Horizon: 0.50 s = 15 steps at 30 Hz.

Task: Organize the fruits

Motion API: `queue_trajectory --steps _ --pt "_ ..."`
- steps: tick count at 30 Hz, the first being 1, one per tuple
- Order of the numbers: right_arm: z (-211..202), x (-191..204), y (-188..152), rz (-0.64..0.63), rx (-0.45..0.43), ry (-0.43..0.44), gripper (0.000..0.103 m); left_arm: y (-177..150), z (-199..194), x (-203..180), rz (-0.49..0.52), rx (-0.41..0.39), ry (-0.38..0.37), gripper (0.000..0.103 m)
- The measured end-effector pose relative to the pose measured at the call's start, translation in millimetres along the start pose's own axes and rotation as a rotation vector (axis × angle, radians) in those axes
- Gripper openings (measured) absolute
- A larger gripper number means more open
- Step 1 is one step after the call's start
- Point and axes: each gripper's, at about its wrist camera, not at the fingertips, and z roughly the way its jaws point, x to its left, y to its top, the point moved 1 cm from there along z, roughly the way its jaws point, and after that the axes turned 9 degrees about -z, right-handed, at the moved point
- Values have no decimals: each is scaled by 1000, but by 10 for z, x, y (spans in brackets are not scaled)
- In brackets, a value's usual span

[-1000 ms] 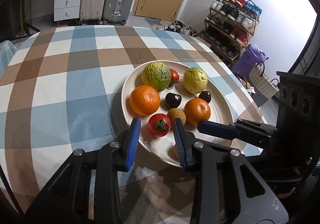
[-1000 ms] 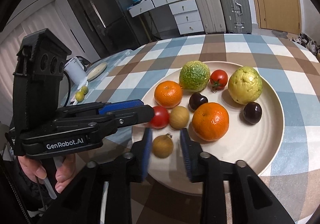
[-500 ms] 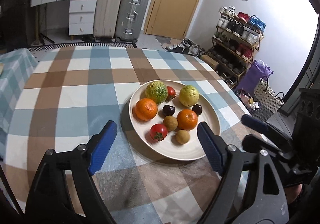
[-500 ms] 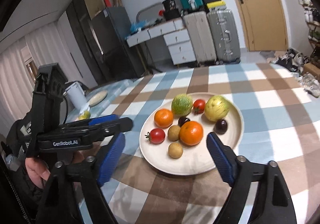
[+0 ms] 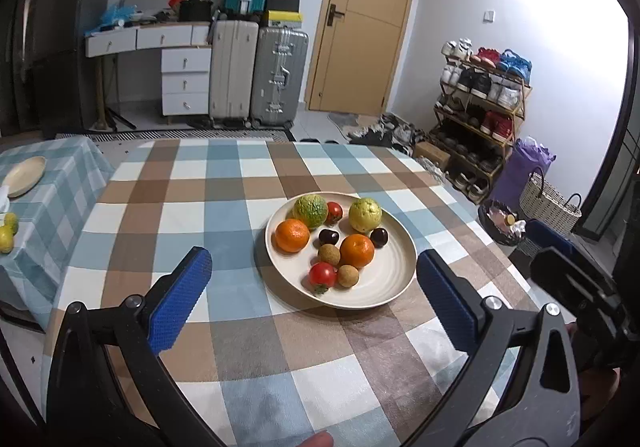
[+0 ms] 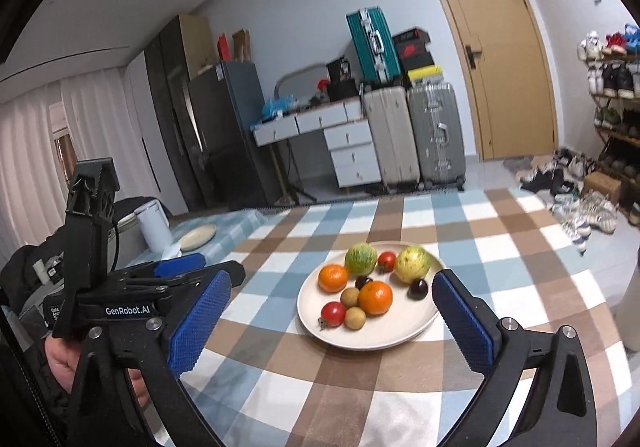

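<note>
We hold the left gripper (image 5: 312, 297) and right gripper (image 6: 330, 319) spread wide and empty above the checked tablecloth (image 5: 240, 343), every fruit gathered on the round cream plate (image 5: 384, 283), so sorting looks finished.

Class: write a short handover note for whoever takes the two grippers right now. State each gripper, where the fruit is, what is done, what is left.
Left gripper: open, empty, held back from the plate.
Right gripper: open, empty, also clear of the plate.
Nine fruits lie on the plate on the checked table. Two green fruits sit on the side table.
Done: plate filled, by the look of it.
Left: perhaps those two.
</note>
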Motion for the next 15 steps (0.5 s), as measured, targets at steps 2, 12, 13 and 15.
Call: queue_trajectory --steps 2,12,13,15 --pt "-99 38 19 -13 -24 -20 103 -34 -103 -30 1 -20 18 102" --pt "-451 170 40 -69 -121 -93 103 -190 -630 -175 79 -224 125 102" --pt "-479 178 38 -71 -130 -100 103 -216 -678 -191 90 -243 130 102" --pt "-531 195 26 -78 -152 -109 103 -265 -794 -222 109 -277 141 102"
